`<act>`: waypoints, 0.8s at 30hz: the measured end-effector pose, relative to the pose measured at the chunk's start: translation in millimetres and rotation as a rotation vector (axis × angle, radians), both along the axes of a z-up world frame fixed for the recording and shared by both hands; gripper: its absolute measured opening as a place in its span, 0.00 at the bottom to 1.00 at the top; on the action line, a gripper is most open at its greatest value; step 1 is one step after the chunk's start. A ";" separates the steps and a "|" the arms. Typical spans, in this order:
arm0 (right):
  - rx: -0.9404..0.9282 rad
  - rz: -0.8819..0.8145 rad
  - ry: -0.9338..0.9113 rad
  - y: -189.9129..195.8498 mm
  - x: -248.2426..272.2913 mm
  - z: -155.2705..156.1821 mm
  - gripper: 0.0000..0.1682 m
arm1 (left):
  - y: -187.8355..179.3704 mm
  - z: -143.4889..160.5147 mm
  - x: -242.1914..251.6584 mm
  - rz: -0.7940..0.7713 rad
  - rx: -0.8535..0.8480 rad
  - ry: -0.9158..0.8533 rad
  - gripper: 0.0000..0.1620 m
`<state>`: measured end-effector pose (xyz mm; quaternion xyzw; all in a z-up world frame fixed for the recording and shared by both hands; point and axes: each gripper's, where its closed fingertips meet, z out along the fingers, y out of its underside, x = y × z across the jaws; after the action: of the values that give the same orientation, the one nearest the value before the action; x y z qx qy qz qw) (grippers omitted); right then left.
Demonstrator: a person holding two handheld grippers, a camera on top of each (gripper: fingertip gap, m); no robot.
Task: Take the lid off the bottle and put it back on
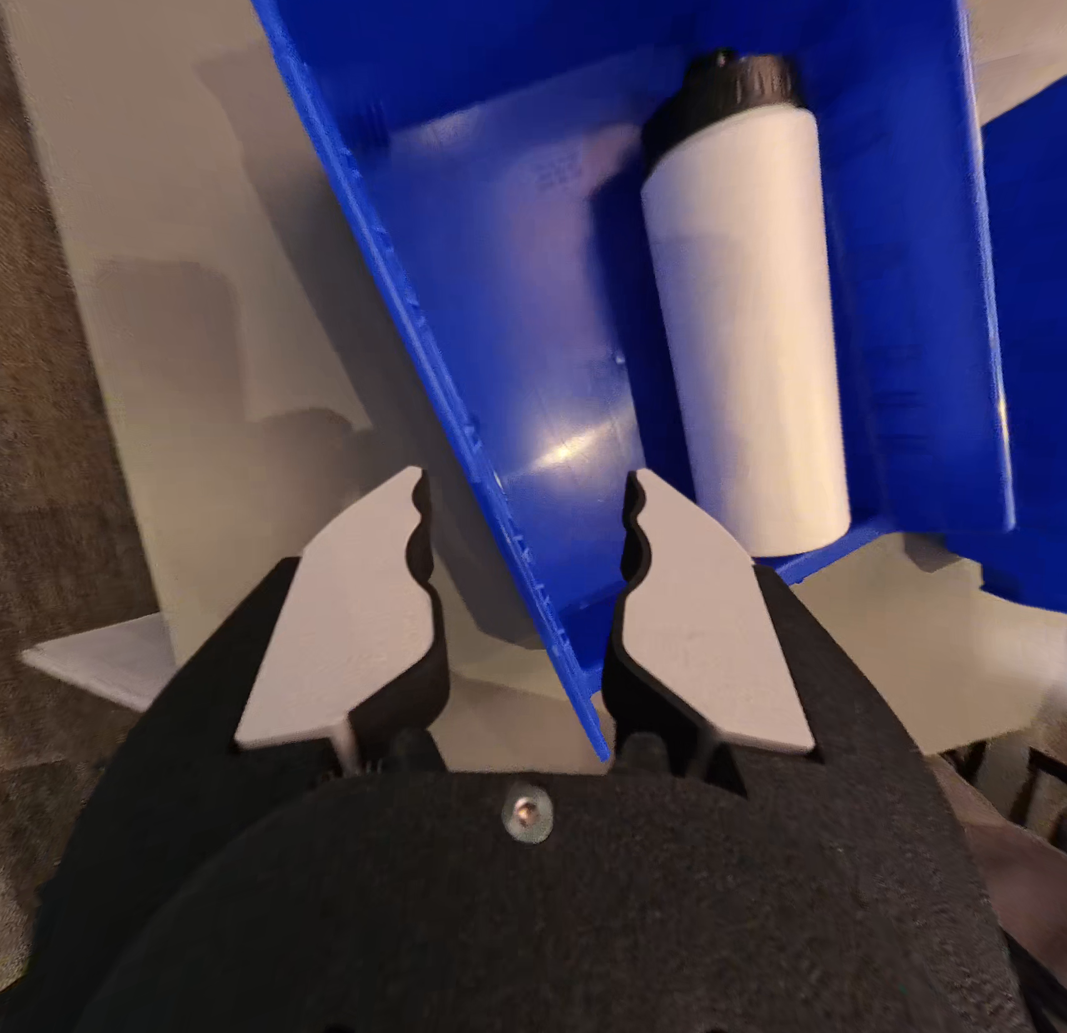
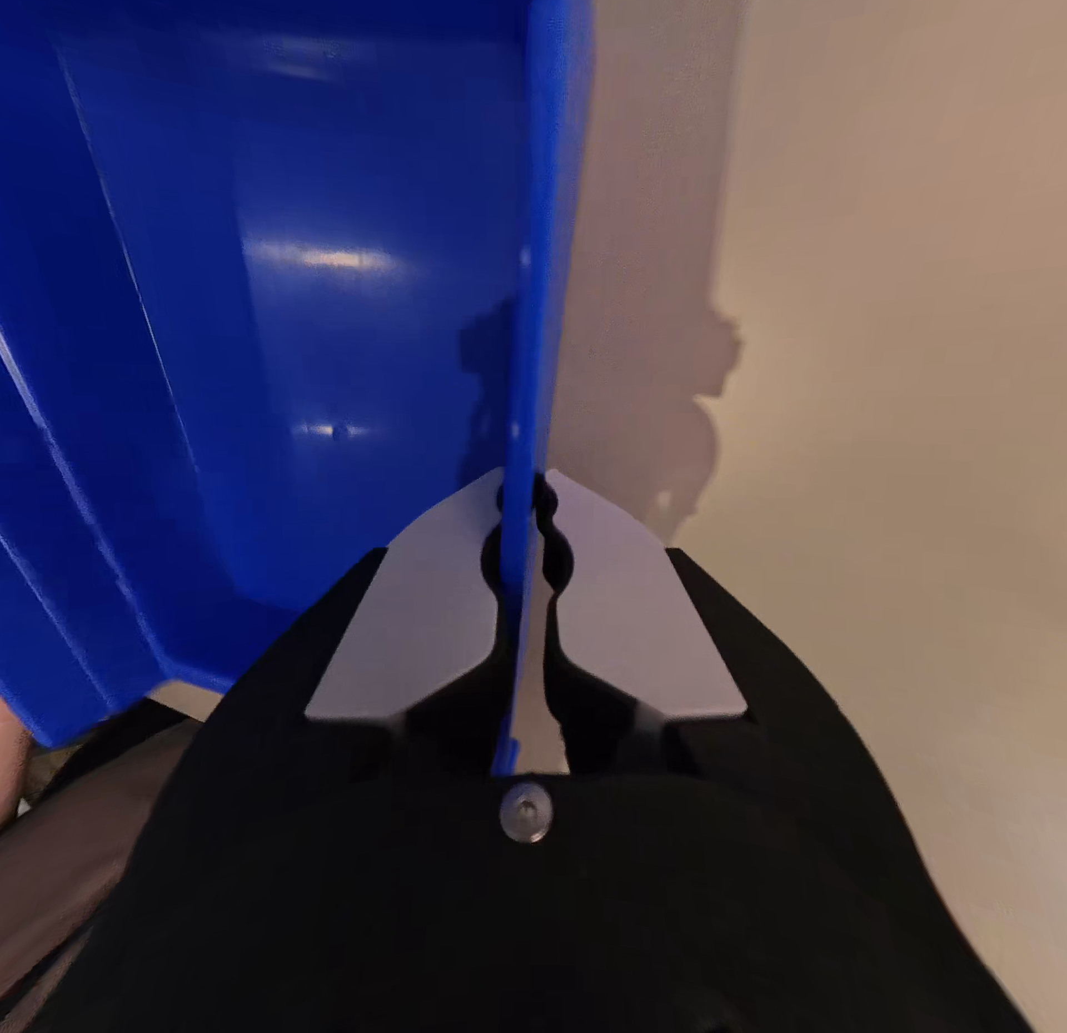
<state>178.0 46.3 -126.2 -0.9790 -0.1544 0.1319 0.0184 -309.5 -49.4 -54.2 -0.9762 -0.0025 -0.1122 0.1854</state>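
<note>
A white bottle [image 1: 745, 323] with a black ribbed lid [image 1: 745, 81] lies on its side in a blue bin [image 1: 462, 254], along the bin's right wall, lid pointing away. My left gripper [image 1: 525, 479] is open, its jaws astride the bin's left wall near the front corner, not closed on it. In the right wrist view my right gripper [image 2: 522, 485] is shut on the right wall of a blue bin [image 2: 288, 312]. The bottle does not show in that view.
The bins sit on a white table [image 1: 173, 254]. A second blue bin [image 1: 1033, 370] stands just right of the first. Brown carpet [image 1: 34, 427] shows past the table's left edge. Bare table [image 2: 866, 370] lies right of the gripped wall.
</note>
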 end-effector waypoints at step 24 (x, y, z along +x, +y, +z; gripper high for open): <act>-0.047 -0.403 -0.084 -6.5 313.7 -2.4 0.05 | 11.9 -58.6 -5.7 -0.132 -0.238 0.177 0.09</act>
<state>491.7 39.9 -128.6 -0.9949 0.0469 0.0882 0.0153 -315.2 -37.5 -112.8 -0.9954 0.0648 -0.0364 0.0603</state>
